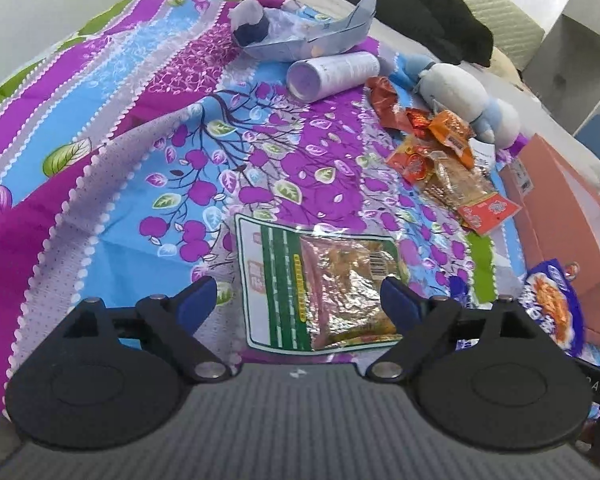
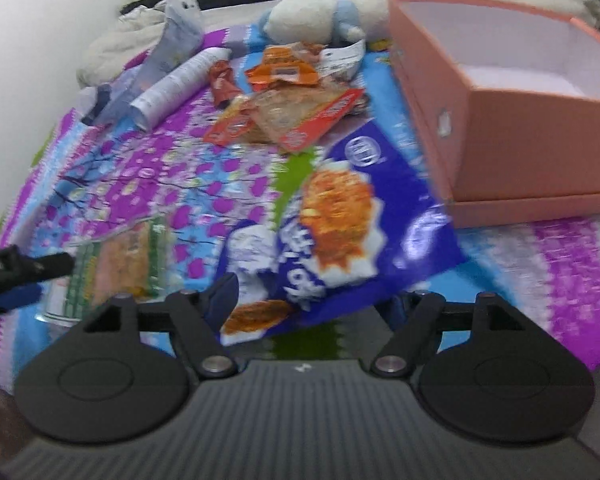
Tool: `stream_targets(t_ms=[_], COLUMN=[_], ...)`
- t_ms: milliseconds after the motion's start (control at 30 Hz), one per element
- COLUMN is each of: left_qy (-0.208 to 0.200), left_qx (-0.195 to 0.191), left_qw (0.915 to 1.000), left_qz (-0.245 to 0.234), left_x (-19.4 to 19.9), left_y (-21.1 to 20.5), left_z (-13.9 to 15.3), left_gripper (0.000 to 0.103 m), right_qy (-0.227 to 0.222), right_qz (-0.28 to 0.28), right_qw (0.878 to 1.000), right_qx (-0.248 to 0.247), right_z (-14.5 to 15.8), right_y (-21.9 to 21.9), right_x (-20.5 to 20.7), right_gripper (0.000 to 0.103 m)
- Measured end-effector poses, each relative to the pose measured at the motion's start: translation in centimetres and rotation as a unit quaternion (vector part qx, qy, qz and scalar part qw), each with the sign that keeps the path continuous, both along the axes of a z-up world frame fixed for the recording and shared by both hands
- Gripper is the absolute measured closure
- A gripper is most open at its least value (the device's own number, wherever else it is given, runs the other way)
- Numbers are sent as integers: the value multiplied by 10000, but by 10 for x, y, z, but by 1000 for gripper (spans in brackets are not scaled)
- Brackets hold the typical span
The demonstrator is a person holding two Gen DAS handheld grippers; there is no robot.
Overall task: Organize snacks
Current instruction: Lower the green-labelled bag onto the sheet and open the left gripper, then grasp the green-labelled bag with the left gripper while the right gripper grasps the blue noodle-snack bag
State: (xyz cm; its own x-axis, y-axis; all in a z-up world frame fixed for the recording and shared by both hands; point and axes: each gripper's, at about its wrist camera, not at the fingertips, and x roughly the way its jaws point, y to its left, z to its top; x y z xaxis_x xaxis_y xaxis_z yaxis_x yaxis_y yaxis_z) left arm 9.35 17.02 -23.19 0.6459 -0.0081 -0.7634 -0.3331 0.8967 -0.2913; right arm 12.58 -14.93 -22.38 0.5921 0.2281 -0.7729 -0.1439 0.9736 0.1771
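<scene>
A floral bedsheet (image 1: 148,128) spreads under both grippers. Ahead and right of the right gripper (image 2: 312,300) stands an open pink box (image 2: 512,136), its near corner touching the blue snack bag (image 2: 340,216), which lies flat between that gripper's parted jaws, neither pad pressing it. The left gripper (image 1: 298,296) is spread wide over the green-edged snack packet (image 1: 320,288), flat on the sheet between its fingertips, ungripped. Orange snack packets (image 1: 448,160) are heaped well beyond, to the right.
</scene>
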Motion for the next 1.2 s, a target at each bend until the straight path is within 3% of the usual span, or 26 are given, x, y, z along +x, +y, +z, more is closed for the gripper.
stream_targets(t_ms=[267,467,633,700,733,833,1000,1033,1200], left_qy=[-170,-128,317,416,452,575,594,611,603], left_qx=[117,272,427,510,524,501,519,527,502], left_qw=[9993,9975,9951,9938,9934,9928,9925,9922,9927], left_qz=[-319,-645,-829,-894,-912,-929,-930,-952,-918], left_x=[13,32,52,57,58,64,68,69,71], left_y=[-26,-44,-52,-54,-54,-55,-54,-54,-56], left_z=[11,4,-20,-28,-31,-41,-45,-45,-47], left_gripper=[12,12,9,7,7,0,0,0,2], right_qy=[-607,-830,-668,-703,-746,-694,-504,-537,-469], right_qz=[-216,311,810,986,1094,1350,1476,1503,1479], right_qw=[9971,9956,9937,9916,9900,9868,9850,9846,9868], right_qx=[-412,-299,-385,-462,-484,-559,-743,-713,-452], right_z=[21,21,3,-2,-4,-12,-33,-34,-43], right_y=[-21,-12,2,7,10,16,21,21,17], right_x=[-11,-3,17,20,22,26,30,29,30], right_gripper=[28,28,27,9,7,7,6,0,0])
